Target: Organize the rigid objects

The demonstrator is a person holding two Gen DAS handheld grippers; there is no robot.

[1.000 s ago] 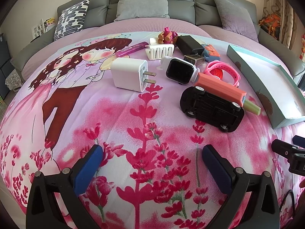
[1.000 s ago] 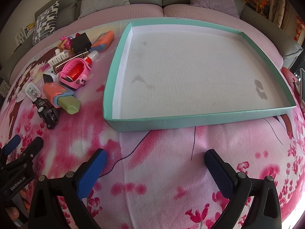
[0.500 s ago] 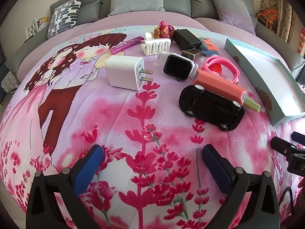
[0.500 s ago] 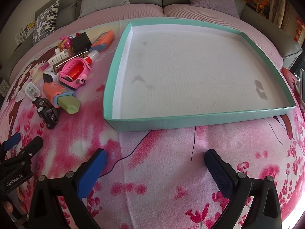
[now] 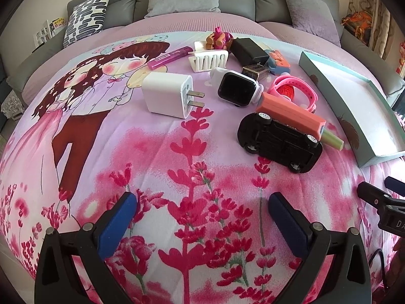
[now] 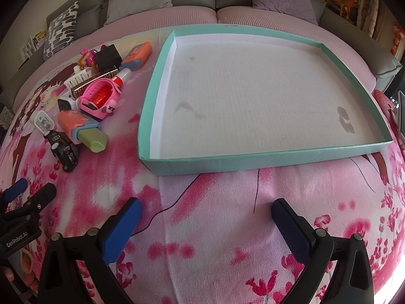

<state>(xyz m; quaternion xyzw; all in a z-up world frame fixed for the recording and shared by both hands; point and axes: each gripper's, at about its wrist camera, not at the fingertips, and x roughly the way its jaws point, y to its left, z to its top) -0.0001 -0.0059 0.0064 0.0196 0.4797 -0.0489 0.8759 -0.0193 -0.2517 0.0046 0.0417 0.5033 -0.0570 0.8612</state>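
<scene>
One teal tray [image 6: 253, 160] sits on the floral bedspread [image 5: 177, 157], nothing inside but stains. Left of it lies the clutter: black toy car [image 5: 279, 141], white charger [image 5: 167, 97], smartwatch [image 5: 236, 89], pink band [image 5: 293, 92]. Left gripper [image 5: 200, 210] & right gripper [image 6: 206, 215] both spread wide, holding nothing. "GenRobot.AI" readable on left gripper's body.

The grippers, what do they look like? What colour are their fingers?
Both match. The left gripper and right gripper each have a black plastic frame with silver bolts and two fingers padded in blue. In the right wrist view, white lettering reading GenRobot.AI shows on the left one's body. No sleeves are visible.
</scene>
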